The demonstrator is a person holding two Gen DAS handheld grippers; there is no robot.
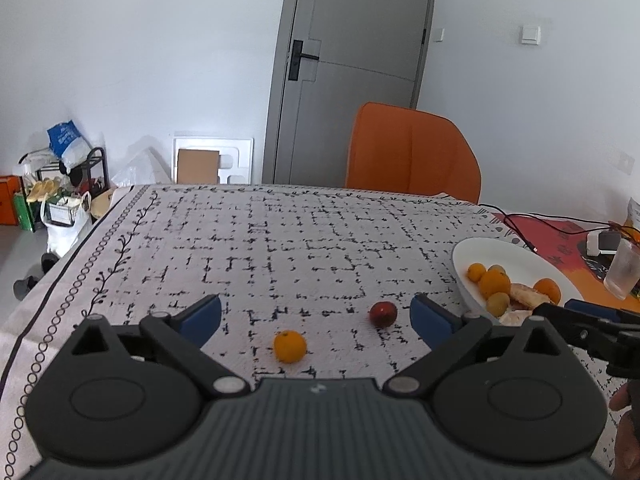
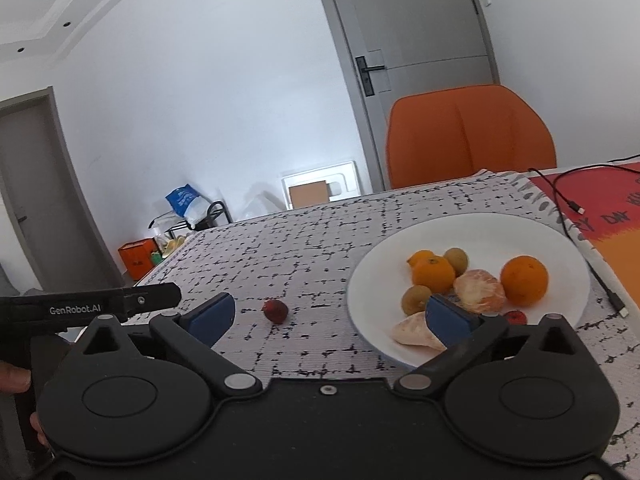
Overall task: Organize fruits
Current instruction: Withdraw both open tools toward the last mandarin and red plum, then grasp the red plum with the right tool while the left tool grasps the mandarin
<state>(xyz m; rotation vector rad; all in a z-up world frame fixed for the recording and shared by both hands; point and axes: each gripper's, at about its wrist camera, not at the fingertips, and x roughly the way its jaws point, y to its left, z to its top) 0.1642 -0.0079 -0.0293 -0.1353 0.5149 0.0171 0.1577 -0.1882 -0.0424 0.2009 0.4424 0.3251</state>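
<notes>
- Left tongs: spread wide, nothing between the blue pads, hovering low over the patterned table.
- Just ahead, between the spread pads: a loose orange, resting on the cloth. Probably light, firm under a slightly yielding peel, round enough to roll; best taken across the widest middle with moderate squeeze.
- A little farther, near the right pad: a small red fruit, also loose on the cloth. Smooth, likely slippery and easily bruised; gentle pinch across the belly, centred so as not to squirt out.
- Right tongs: likewise spread and bare, right pad overlapping the near rim of the white plate.
- Beyond that pad, on the plate: peeled citrus pieces, soft and fragile, better left alone; whole oranges and small yellow-green fruits among them, plus another tiny red one at the near edge.
- Well past both tongs: an orange chair at the far side of the table, a grey door behind.
</notes>
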